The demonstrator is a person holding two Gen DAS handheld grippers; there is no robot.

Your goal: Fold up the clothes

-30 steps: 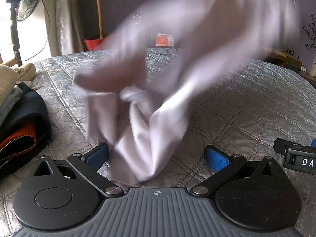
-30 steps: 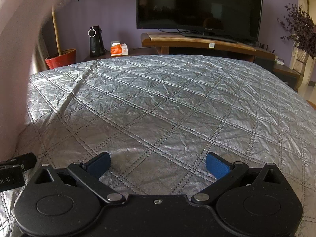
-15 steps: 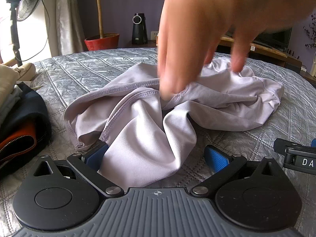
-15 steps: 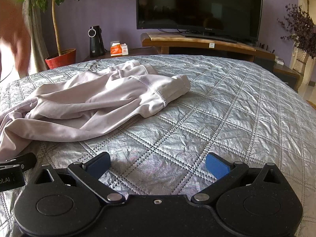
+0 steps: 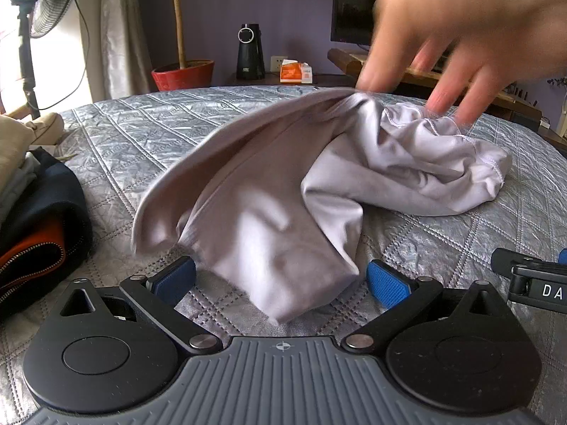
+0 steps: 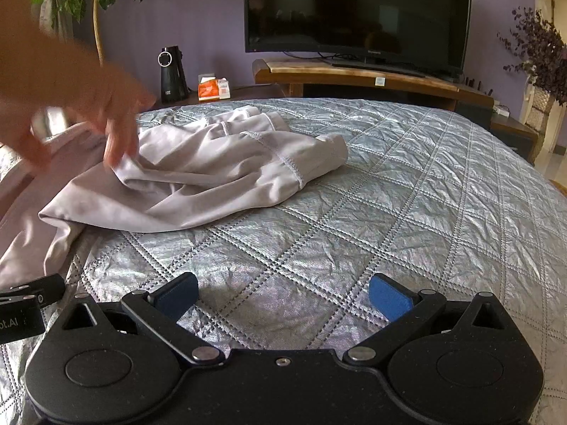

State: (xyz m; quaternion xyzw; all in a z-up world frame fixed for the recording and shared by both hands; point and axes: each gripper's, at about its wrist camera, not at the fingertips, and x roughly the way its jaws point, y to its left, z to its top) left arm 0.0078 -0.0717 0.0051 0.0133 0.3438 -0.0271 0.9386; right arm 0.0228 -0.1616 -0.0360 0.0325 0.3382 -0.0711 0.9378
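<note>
A pale lilac garment [image 5: 269,212] lies crumpled on the silver quilted bedspread [image 5: 141,141]. A bare hand [image 5: 460,32] pinches the cloth near its middle and lifts it, blurred with motion. My left gripper [image 5: 281,279] rests on the bed, open, and a hanging fold of the garment drapes between its blue pads [image 5: 384,285] without being clamped. In the right wrist view the same garment [image 6: 212,177] lies at the left with the hand [image 6: 71,106] on it. My right gripper [image 6: 283,295] rests open on bare quilt [image 6: 389,212], well to the right of the cloth.
A stack of folded clothes [image 5: 32,212], dark blue, orange and beige, sits at the bed's left edge. Beyond the bed stand a TV [image 6: 358,14] on a wooden bench [image 6: 354,78], a potted plant [image 5: 182,74], a fan [image 5: 46,0] and a black speaker [image 5: 250,53].
The garment was tossed onto the bed a second ago. The hand then gripped it and now pulls its middle up and to the right. Both grippers stay where they were.
</note>
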